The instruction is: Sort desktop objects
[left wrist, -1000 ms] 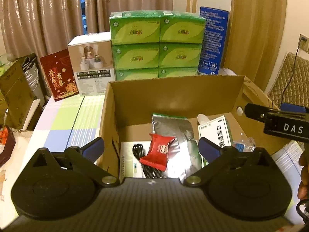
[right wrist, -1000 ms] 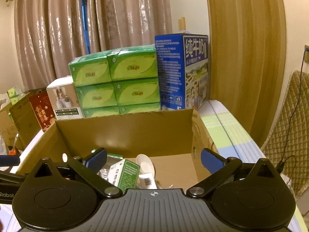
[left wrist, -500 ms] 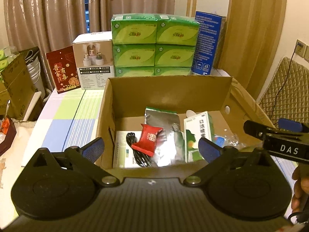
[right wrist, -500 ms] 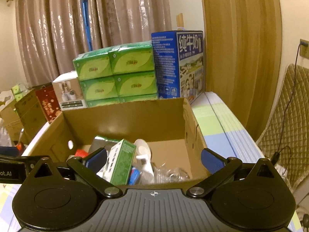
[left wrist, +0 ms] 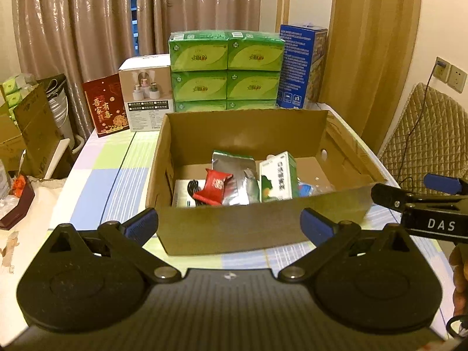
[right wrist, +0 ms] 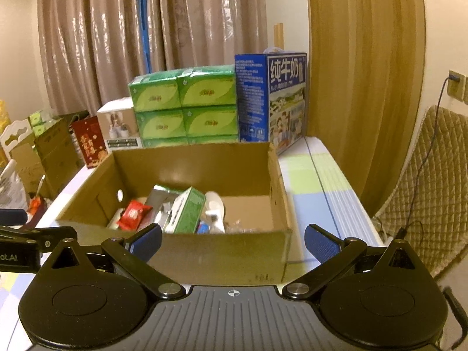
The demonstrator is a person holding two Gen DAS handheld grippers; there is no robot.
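Observation:
An open cardboard box (left wrist: 234, 228) (right wrist: 222, 251) sits on the checked tablecloth. Inside lie a red snack packet (left wrist: 213, 186) (right wrist: 133, 215), a silver foil pouch (left wrist: 237, 175), a green and white carton (left wrist: 278, 180) (right wrist: 188, 210), a black cable (left wrist: 193, 188) and a white item (right wrist: 215, 207). My left gripper (left wrist: 229, 225) is open and empty, just in front of the box's near wall. My right gripper (right wrist: 232, 242) is also open and empty, before the same wall. The right gripper's side shows at the right edge of the left wrist view (left wrist: 424, 204).
Behind the box stand stacked green tissue packs (left wrist: 225, 70) (right wrist: 184, 108), a blue milk carton (left wrist: 301, 64) (right wrist: 272, 96), a white product box (left wrist: 144, 93) and a red card box (left wrist: 103, 106). Brown cartons (left wrist: 29, 128) stand left of the table. A quilted chair (right wrist: 430, 175) stands on the right.
Both grippers have drawn back from above the box, so its near wall now shows in front of them. The box contents have not moved.

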